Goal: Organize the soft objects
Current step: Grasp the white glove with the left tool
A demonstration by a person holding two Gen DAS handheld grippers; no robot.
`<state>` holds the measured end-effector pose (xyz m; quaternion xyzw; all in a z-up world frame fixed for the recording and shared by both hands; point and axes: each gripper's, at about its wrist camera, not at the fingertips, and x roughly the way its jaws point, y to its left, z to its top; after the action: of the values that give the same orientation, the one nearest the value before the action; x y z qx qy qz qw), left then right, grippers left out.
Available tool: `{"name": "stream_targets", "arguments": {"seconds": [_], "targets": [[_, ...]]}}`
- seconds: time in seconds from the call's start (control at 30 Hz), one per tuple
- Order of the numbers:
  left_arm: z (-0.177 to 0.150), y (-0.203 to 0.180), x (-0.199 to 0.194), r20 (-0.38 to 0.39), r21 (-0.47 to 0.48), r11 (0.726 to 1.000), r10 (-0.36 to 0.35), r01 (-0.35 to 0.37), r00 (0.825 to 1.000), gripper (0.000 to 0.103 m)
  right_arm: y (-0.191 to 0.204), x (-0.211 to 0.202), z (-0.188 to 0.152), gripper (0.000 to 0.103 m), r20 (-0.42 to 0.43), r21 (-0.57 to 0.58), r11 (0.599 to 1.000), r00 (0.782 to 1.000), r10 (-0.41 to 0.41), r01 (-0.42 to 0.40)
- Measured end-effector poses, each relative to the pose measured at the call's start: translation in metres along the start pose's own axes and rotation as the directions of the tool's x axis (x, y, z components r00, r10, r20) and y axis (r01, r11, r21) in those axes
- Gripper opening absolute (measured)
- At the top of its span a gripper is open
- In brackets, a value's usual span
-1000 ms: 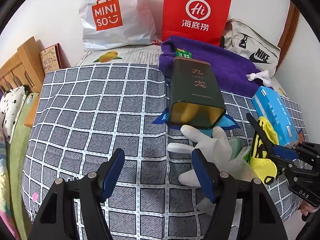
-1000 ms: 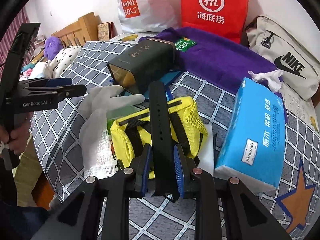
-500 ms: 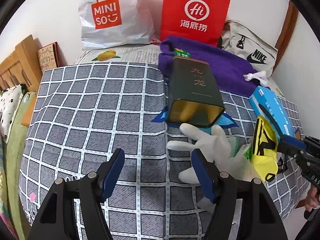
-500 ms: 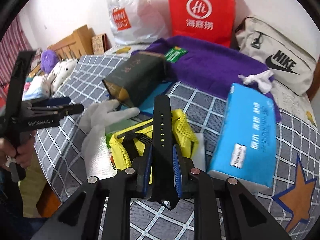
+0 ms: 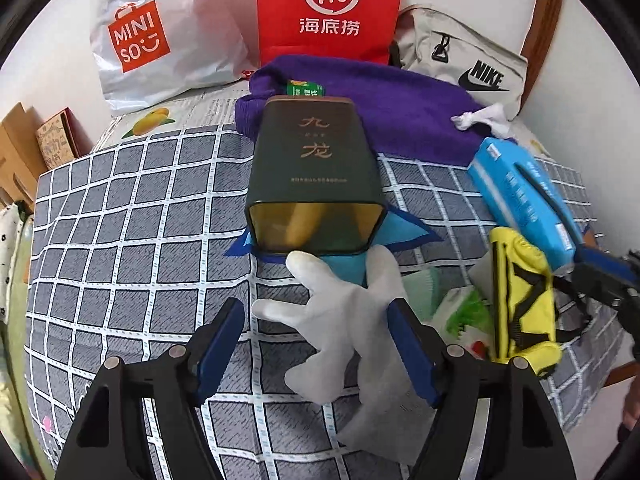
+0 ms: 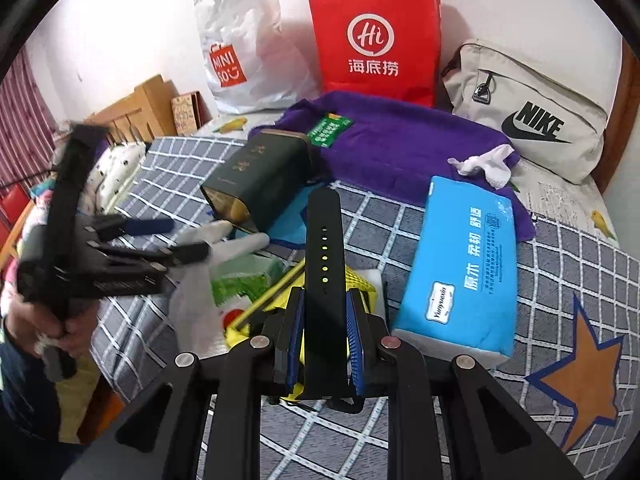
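A white glove (image 5: 340, 320) lies on the checked bedspread in front of a dark green tin (image 5: 312, 172) that lies on its side, mouth toward me. My left gripper (image 5: 316, 348) is open, its blue pads on either side of the glove's fingers. My right gripper (image 6: 323, 340) is shut on a black watch strap (image 6: 323, 240) and holds it above a yellow mesh pouch (image 5: 520, 308). The glove (image 6: 224, 236) and the left gripper (image 6: 160, 240) also show in the right wrist view.
A blue tissue pack (image 6: 468, 264) lies right of the pouch. A purple towel (image 6: 400, 140), a red paper bag (image 6: 372, 36), a white Miniso bag (image 6: 240, 48) and a Nike bag (image 6: 528, 112) stand at the back. A green packet (image 6: 244, 276) lies by the glove.
My left gripper has moved forward and now straddles the glove. My right gripper has lifted the strap and drawn back from the pouch.
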<state>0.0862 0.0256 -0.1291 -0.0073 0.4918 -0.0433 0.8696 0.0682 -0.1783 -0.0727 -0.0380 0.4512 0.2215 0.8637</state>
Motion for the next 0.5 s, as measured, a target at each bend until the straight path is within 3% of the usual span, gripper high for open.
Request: {"name": "stream_targets", "arguments": {"seconds": [0.03, 0.07, 0.1, 0.2, 0.5], "targets": [[-0.001, 0.000, 0.001, 0.004, 0.001, 1.000, -0.008, 0.008, 1.000, 0.059, 0.000, 0.000, 0.000, 0.020, -0.001, -0.002, 1.000, 1.000, 0.000, 0.000], [-0.001, 0.000, 0.002, 0.000, 0.003, 1.000, -0.022, 0.022, 1.000, 0.043, 0.001, -0.001, 0.000, 0.020, -0.001, -0.005, 1.000, 1.000, -0.007, 0.007], [-0.002, 0.001, 0.003, -0.004, 0.004, 0.999, -0.034, 0.034, 0.999, 0.034, 0.001, -0.002, -0.001, 0.020, 0.000, -0.006, 1.000, 1.000, -0.010, 0.010], [-0.004, 0.004, 0.001, 0.004, 0.007, 0.999, -0.049, 0.049, 0.999, 0.019, 0.000, -0.008, 0.000, 0.020, 0.012, 0.001, 1.000, 1.000, 0.001, -0.001], [0.008, 0.027, -0.036, 0.097, -0.022, 0.999, -0.030, 0.033, 0.995, 0.015, -0.005, -0.027, 0.009, 0.020, 0.062, 0.014, 1.000, 0.998, -0.016, 0.016]]}}
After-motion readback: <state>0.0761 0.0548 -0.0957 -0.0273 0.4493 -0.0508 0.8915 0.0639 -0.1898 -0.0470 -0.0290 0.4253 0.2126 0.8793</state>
